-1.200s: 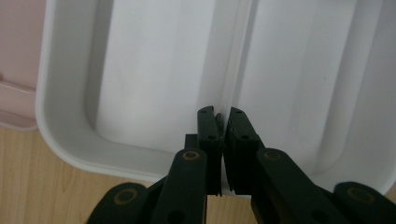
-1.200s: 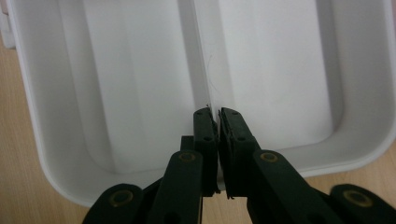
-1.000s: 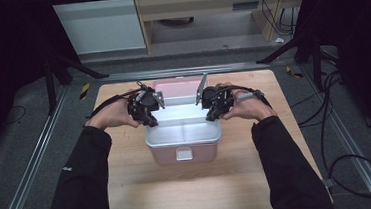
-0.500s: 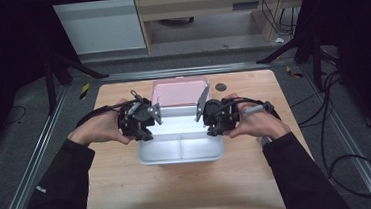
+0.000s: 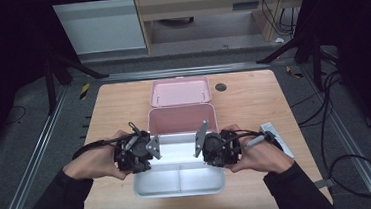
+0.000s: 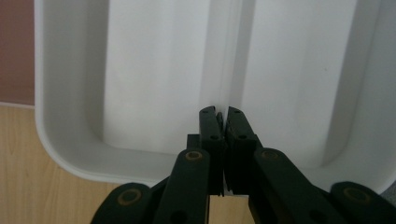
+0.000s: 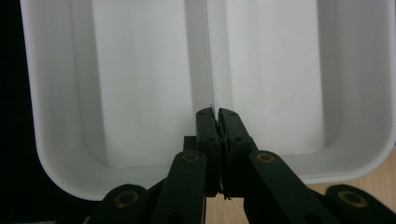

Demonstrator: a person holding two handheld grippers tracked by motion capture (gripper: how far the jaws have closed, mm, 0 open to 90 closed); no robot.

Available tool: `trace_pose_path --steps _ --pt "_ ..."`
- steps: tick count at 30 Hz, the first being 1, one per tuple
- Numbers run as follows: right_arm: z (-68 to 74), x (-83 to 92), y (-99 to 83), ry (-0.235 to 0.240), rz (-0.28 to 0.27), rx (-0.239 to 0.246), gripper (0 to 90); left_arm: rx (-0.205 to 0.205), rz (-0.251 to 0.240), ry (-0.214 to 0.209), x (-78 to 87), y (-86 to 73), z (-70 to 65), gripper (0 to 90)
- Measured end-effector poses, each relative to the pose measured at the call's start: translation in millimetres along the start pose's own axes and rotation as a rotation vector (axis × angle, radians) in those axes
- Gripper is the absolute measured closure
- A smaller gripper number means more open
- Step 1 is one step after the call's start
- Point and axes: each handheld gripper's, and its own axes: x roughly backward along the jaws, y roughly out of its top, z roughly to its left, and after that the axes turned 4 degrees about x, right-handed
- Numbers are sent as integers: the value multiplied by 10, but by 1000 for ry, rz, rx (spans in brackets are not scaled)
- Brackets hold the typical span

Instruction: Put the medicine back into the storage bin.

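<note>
A white two-compartment tray [image 5: 179,182] is held between both grippers at the near side of the table, just in front of an open pink box [image 5: 182,119]. My left gripper [image 5: 147,157] is shut on the tray's left wall and my right gripper [image 5: 208,154] on its right wall. In the left gripper view the jaws [image 6: 222,114] pinch the thin wall of the tray [image 6: 154,84] by the middle divider. The right gripper view has the same grip [image 7: 216,114] on the tray [image 7: 140,84]. I cannot tell whether the tray rests on the table.
The pink lid [image 5: 180,91] lies flat behind the pink box. A small dark disc [image 5: 220,86] sits at the back right of the wooden table [image 5: 109,115]. A white object [image 5: 278,136] lies beside the right hand. Cables trail on the floor to the right.
Both grippers have carried the white tray off the pink box and toward the person. The pink box now stands open and uncovered behind the tray.
</note>
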Motion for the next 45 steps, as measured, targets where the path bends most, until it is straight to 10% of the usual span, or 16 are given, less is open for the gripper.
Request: trace_pose_path --steps 14,34,45 --pt "348 -456 -158 87 -25 -10 884 15 6 -74 -556 -163 -333 874" --pt "145 -1230 -533 108 6 -95 855 67 8 -128 -1399 -100 -80 865" --pt "102 -1194 -597 79 -53 -131 755 110 -53 -125 -1389 -153 -66 802"
